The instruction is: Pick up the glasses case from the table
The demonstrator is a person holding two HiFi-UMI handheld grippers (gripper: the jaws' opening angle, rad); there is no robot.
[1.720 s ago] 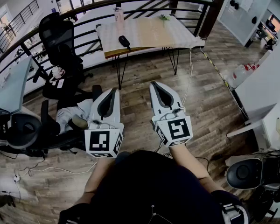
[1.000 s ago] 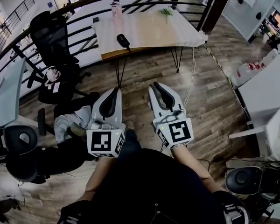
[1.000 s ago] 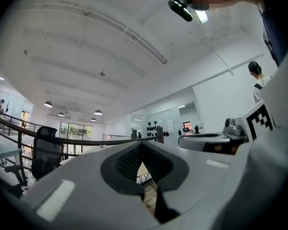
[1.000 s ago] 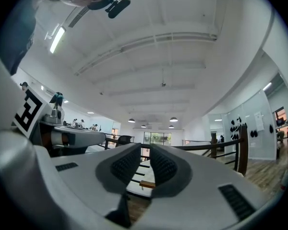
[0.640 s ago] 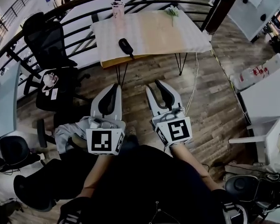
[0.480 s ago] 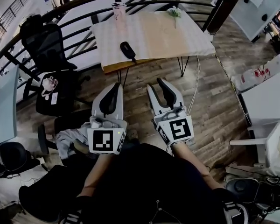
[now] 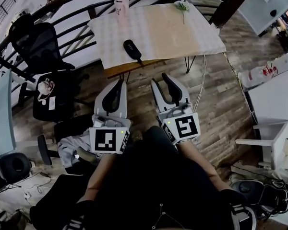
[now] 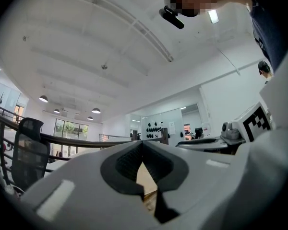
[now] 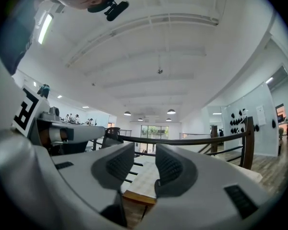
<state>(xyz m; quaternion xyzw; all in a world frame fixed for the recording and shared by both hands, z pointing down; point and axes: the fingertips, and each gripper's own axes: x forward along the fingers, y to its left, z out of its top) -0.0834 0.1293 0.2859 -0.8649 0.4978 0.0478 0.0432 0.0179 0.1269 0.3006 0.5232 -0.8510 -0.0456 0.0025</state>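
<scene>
While the glasses case [image 7: 132,50] lies untouched near the front edge of the worktop [image 7: 182,32], both tools hang over the floor, well short of it. Left tool [image 7: 119,82]: jaw tips together, holding nothing. Right tool [image 7: 159,79]: jaws partly apart, empty. By this reading, approach, grasp and lift all remain.

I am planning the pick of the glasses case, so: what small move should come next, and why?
Probably carry the right gripper forward toward the glasses case. The case lies near the front edge of the table, well ahead of both grippers. The right jaws stand apart with nothing between them, while the left gripper is shut.
</scene>
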